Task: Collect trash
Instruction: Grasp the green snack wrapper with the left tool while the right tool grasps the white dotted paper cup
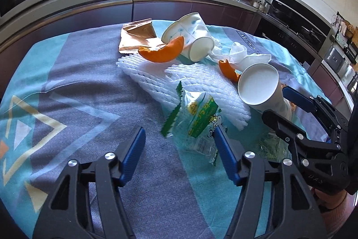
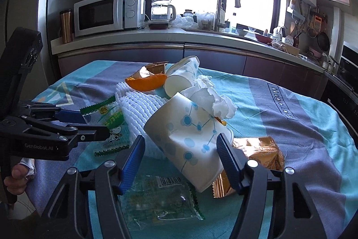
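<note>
Trash lies in a heap on a patterned cloth [image 1: 78,91]. My left gripper [image 1: 180,140] is open, its right finger touching a green-and-clear snack wrapper [image 1: 199,120]; the wrapper also shows in the right wrist view [image 2: 109,124]. My right gripper [image 2: 180,148] is open around a tipped paper cup with blue dots [image 2: 190,129], which also shows in the left wrist view [image 1: 259,86]. Behind lie white foam netting [image 1: 156,75], orange peels [image 1: 163,49], two more paper cups [image 1: 190,37], crumpled tissue [image 2: 212,97] and a gold foil wrapper [image 2: 257,149].
A clear wrapper with a barcode [image 2: 156,201] lies under my right gripper. A brown packet [image 1: 138,35] lies at the back of the heap. A kitchen counter with microwave [image 2: 105,12], kettle [image 2: 161,12] and sink tap [image 2: 223,8] runs behind the table.
</note>
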A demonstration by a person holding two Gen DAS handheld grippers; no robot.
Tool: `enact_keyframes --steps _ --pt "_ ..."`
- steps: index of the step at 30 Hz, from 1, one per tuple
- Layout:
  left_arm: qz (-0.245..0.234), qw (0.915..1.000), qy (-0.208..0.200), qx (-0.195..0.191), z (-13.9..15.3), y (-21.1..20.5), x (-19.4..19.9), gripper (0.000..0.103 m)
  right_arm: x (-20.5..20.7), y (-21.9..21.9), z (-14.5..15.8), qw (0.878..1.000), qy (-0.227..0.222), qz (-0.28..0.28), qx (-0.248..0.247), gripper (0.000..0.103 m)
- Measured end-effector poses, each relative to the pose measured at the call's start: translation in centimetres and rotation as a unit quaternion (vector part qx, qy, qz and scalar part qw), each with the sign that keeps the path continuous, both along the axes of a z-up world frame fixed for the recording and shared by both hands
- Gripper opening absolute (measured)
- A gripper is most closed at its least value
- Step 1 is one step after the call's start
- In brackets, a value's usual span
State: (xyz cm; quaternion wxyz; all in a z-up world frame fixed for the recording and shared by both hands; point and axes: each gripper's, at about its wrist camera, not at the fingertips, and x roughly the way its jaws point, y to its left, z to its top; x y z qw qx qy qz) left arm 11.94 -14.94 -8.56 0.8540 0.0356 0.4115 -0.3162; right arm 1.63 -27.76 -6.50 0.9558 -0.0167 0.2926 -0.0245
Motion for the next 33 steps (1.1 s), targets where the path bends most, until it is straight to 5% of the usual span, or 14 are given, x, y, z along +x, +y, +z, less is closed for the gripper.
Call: enact_keyframes --steps 8,17,20,22,24,33 --pt "-0.011 0.9997 0.001 -0.021 0.5 0.7 -1.1 0.012 -0.4 -0.5 0.6 1.0 -0.009 0.009 0.013 0.032" --pt "-0.012 0.9986 -0.013 -0.05 2.0 2.7 -2.6 0.007 -0.6 -0.2 1.2 0.999 -0.01 0.028 0.028 0.004" --pt "-0.011 0.998 -0.021 -0.059 2.6 3.6 -3.2 0.007 -0.9 -0.3 1.5 0.999 -0.018 0.027 0.038 0.006" --pt "-0.007 0.9977 -0.028 -0.061 3.0 4.2 -3.6 0.007 -1.3 -0.7 1.7 0.998 -0.025 0.023 0.049 0.021" --pt "-0.004 0.9974 -0.032 -0.064 3.2 4.8 -3.8 0.007 -1.7 -1.7 1.9 0.997 -0.031 0.004 0.067 0.048" --pt "0.018 0.9965 -0.028 -0.077 3.1 7.1 -3.8 0.007 -1.4 -6.8 -0.6 0.975 0.011 -0.024 0.222 0.049"
